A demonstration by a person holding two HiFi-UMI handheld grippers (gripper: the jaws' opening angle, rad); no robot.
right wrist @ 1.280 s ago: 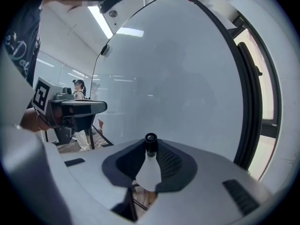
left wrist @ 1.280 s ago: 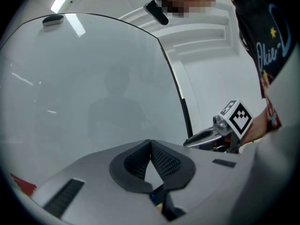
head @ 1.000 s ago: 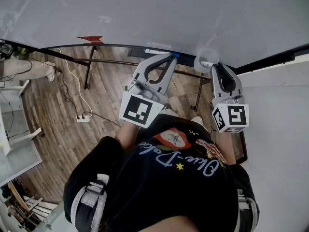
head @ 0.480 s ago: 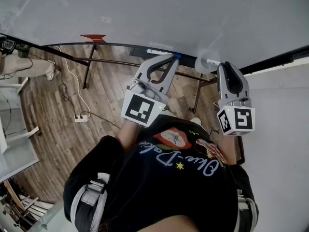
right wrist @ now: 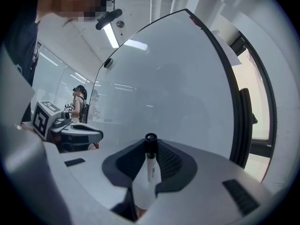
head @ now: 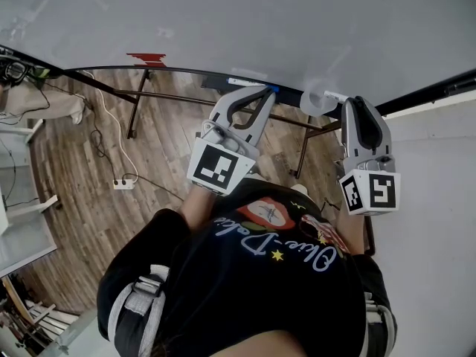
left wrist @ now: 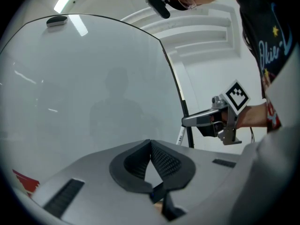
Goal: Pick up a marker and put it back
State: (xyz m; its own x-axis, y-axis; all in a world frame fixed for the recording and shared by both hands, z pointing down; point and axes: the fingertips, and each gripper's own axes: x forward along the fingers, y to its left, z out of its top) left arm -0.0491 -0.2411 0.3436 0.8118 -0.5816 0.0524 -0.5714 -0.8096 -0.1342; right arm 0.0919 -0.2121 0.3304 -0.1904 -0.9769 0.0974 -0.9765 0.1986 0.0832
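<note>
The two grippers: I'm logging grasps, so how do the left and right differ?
The left gripper is empty; the right gripper holds a white, black-capped marker. The left gripper's jaws meet at the tips; the right gripper's are held apart by the marker. Both face the whiteboard.

The shirt (head: 279,245) carries pale blue cursive lettering, not surely readable. The marker (right wrist: 150,167) has small black print, too tiny to read.
</note>
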